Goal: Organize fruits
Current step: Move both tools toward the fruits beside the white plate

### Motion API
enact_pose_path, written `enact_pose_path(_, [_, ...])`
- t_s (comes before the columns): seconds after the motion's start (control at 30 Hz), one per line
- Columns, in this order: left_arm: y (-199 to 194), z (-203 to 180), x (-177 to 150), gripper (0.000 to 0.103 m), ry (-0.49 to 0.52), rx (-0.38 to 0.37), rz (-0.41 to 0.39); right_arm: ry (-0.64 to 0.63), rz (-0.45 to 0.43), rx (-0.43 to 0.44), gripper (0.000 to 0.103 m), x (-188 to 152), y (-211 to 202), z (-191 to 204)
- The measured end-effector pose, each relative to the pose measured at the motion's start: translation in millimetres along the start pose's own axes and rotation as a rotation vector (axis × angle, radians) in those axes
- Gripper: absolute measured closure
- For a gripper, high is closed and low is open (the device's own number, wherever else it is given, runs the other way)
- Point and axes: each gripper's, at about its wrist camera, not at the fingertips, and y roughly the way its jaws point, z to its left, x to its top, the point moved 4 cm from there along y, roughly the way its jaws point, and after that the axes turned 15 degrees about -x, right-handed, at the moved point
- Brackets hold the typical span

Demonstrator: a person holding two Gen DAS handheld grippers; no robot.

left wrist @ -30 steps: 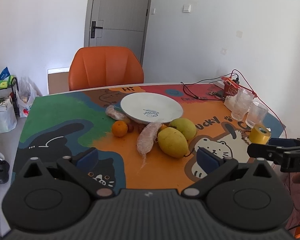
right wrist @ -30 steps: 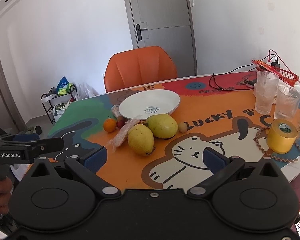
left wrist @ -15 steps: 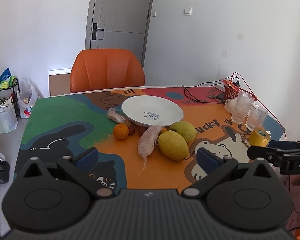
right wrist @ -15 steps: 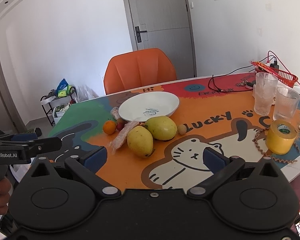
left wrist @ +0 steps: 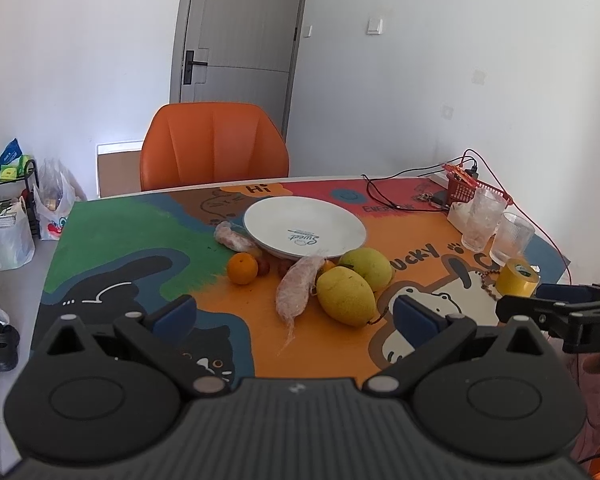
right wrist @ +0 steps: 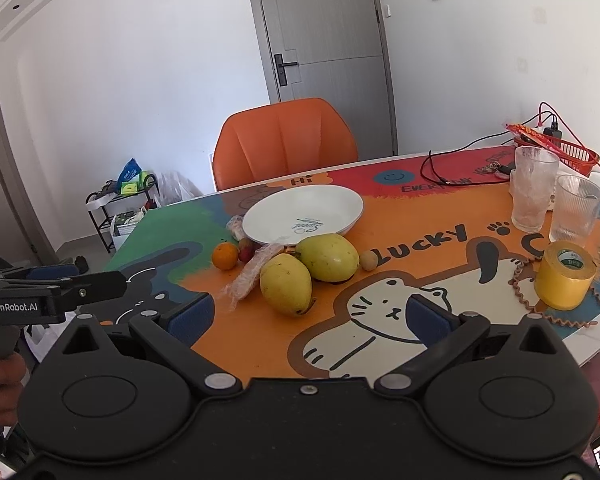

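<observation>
You face a table (left wrist: 112, 236) covered in a bright cartoon-cat print, in a white-walled room with a grey door (left wrist: 240, 32) and an orange chair (left wrist: 214, 148) at the far side. Your left gripper (left wrist: 295, 317) and right gripper (right wrist: 310, 318) both hover above the near edge, fingers spread wide and holding nothing. The fruits lie in a cluster just in front of the white plate (left wrist: 305, 227), which is bare: two yellow-green mangoes (left wrist: 346, 296) touching each other, a small orange (left wrist: 242, 268), and a net-wrapped piece (left wrist: 298, 292) leaning between them. The small reddish fruits (left wrist: 263, 266) under the plate's rim are half hidden and hard to name. Only your right view shows a small tan round fruit (right wrist: 368, 260) beside the mangoes. Two glasses (right wrist: 534, 194) and a yellow tape roll (right wrist: 565, 276) sit to the right.
</observation>
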Motion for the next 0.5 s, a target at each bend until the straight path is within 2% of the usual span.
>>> enact_pose_path(0.5, [1.8,6.1,2.8,0.000,-0.008,0.021,-0.016,0.011,0.007,0.003,0.000,-1.7,4.4,-2.0])
